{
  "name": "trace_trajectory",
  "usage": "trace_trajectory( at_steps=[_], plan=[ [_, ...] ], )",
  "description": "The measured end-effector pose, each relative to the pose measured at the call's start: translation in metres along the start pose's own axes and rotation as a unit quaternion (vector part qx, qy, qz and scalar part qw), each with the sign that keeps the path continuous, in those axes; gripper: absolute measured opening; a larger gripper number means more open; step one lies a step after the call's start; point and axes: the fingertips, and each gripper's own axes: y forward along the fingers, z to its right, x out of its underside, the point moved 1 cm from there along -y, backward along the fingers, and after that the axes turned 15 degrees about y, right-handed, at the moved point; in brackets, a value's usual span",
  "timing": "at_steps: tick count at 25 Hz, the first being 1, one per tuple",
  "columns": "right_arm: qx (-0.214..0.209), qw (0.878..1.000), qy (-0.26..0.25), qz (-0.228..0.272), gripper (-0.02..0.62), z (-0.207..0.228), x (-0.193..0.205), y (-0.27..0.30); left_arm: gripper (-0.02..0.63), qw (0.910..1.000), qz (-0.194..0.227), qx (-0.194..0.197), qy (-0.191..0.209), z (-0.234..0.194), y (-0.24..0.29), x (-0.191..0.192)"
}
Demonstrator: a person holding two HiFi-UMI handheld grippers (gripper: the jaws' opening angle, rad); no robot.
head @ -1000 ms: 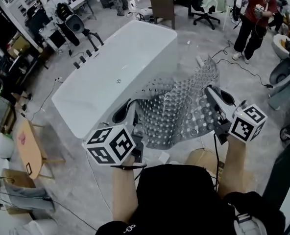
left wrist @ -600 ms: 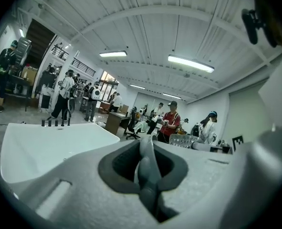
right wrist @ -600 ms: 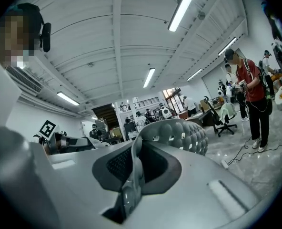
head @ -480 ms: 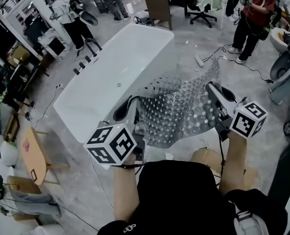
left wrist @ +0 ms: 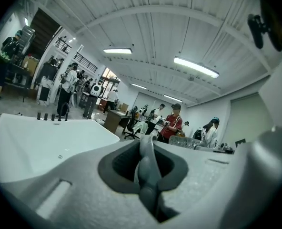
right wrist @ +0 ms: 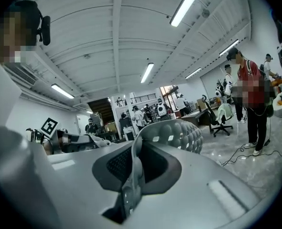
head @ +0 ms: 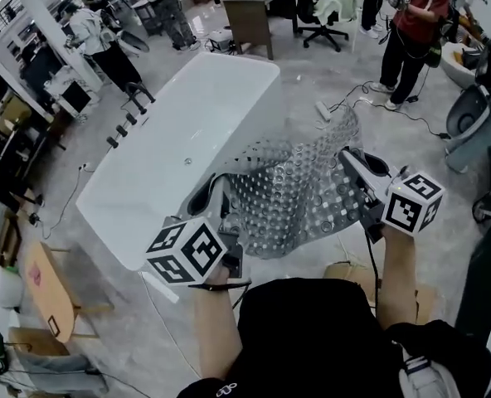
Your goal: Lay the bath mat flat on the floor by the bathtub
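A: Where is the translucent, sucker-studded plastic bath mat (head: 299,185)?
B: Held up just beside the white rectangular bathtub (head: 179,131), off the grey floor (head: 312,81).
A: And the jaws?
B: The left gripper (head: 219,199) and right gripper (head: 355,171) each have their jaws clamped on a mat edge.

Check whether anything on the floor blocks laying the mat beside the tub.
Possibly. The bath mat hangs from the left tongs and right tongs beside the bathtub. A power strip lies on the floor just past the mat's far corner. The floor under the mat is hidden.
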Motion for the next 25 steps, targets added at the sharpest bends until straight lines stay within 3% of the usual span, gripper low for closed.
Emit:
trace_trajectory(
  at_steps=[4,8,15,25],
  plan=[
    [0.027,0.999,-0.022,-0.021,0.025,0.017,-0.013,0.029,0.02,0.9996,0.002,0.015,-0.023,-0.01,0.035,0.003],
    [0.028,0.999,-0.028,-0.034,0.025,0.016,-0.012,0.061,0.021,0.9992,-0.003,0.019,-0.035,-0.029,0.052,0.011],
    [0.041,0.996,0.001,-0.078,0.025,0.035,-0.006,0.122,0.021,0.997,-0.045,-0.003,-0.062,-0.08,0.085,0.012],
    [0.039,0.994,0.039,-0.096,0.025,0.054,0.007,0.204,0.021,0.993,-0.095,-0.01,-0.07,-0.139,0.122,0.029]
  ],
)
